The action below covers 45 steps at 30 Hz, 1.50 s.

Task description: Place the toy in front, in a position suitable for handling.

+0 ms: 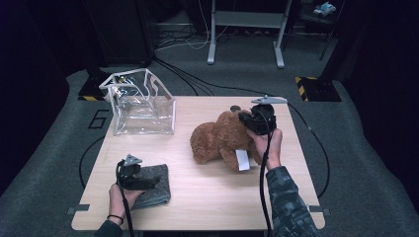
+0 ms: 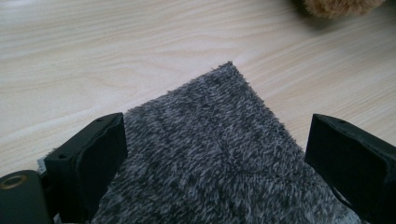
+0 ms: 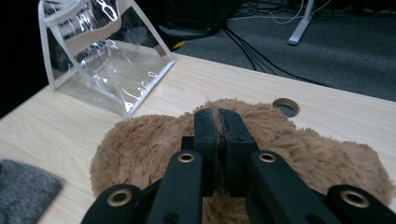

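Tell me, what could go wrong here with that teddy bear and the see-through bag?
The right gripper looks pinched shut on only a tuft of the teddy bear's fur, so the bear might slip free or dangle awkwardly if lifted. The clear bag looks light and has nothing holding it, so pushing the bear in could tip or slide it. The left gripper sits open over the grey cloth, too far off to steady the bag.

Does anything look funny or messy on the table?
The brown teddy bear lies flopped on its side, white tag sticking out. The right gripper pinches its fur, jaws shut. The clear plastic bag stands open, and the grey cloth lies folded flat. Nothing is spilled or broken.
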{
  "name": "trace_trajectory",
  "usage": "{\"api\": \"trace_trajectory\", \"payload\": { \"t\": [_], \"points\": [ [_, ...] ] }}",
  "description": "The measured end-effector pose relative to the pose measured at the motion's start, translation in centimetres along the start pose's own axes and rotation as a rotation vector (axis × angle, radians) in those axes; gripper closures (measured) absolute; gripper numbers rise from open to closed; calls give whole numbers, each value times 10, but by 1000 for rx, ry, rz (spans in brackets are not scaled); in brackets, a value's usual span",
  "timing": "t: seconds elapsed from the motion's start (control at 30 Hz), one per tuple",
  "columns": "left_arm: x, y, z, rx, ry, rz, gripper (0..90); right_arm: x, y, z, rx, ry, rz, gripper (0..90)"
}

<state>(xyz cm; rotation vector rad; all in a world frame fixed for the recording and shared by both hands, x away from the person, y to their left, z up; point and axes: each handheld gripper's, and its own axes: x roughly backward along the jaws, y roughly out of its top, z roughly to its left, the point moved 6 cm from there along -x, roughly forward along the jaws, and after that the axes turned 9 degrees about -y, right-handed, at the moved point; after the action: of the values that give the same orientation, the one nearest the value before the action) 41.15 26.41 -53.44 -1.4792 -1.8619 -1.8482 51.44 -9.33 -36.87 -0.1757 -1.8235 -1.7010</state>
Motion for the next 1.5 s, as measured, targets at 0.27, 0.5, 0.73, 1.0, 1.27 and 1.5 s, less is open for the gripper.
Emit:
{"api": "trace_trajectory", "payload": {
  "t": [0.27, 0.5, 0.73, 1.0, 1.27, 1.5],
  "points": [
    [-4, 0, -2, 5, -9, -3, 53, -24, -4, 16, -20, -12, 36, 867],
    [-2, -1, -1, 1, -6, 7, 54, -37, -7, 17, -64, -33, 50, 865],
    [-3, -1, -1, 6, -10, 8, 54, -47, -15, 16, -92, -44, 80, 866],
    [-2, -2, -2, 5, -12, 1, 46, -68, -29, 26, -71, -56, 130, 854],
    [3, -5, 1, 5, -9, 7, 21, -51, -31, 10, -41, -53, 129, 436],
    [4, -7, -4, -3, -7, 6, 0, -13, -57, -21, -25, -41, 125, 194]
  ]
}}
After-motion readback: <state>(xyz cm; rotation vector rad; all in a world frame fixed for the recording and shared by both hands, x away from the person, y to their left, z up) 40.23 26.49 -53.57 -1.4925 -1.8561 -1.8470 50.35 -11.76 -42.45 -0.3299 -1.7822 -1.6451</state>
